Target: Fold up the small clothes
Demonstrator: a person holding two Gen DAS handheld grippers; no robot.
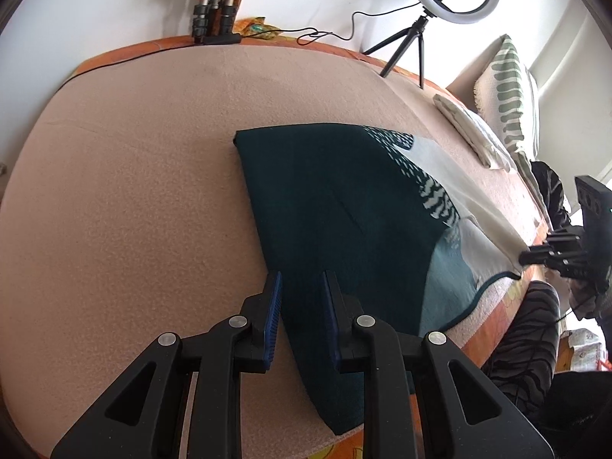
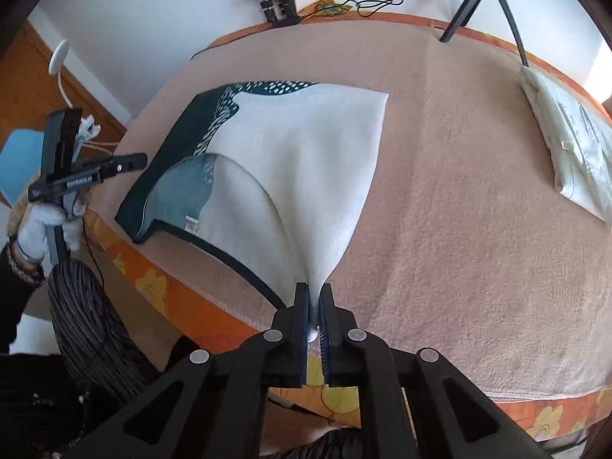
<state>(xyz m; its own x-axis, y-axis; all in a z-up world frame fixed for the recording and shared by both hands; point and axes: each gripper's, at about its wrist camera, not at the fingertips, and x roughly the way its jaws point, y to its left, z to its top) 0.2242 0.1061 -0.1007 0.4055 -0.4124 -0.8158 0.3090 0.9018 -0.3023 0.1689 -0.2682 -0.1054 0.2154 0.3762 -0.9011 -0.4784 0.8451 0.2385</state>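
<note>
A small garment, dark teal with a white half and a speckled band, lies flat on the pink blanket (image 1: 134,176); it shows in the left wrist view (image 1: 336,206) and the right wrist view (image 2: 290,145). My left gripper (image 1: 302,283) is open, its fingers straddling the dark near edge, holding nothing. My right gripper (image 2: 313,294) is shut on the white corner of the garment, pulling it into a taut peak near the bed's front edge. The right gripper also shows in the left wrist view (image 1: 535,256), and the left gripper in the right wrist view (image 2: 130,164).
A folded cream cloth (image 2: 570,145) lies at the right of the bed, next to a striped pillow (image 1: 508,91). A ring light on a tripod (image 1: 420,30) and tripod legs (image 1: 214,19) stand at the far edge. The orange floral bed edge (image 2: 153,283) is near.
</note>
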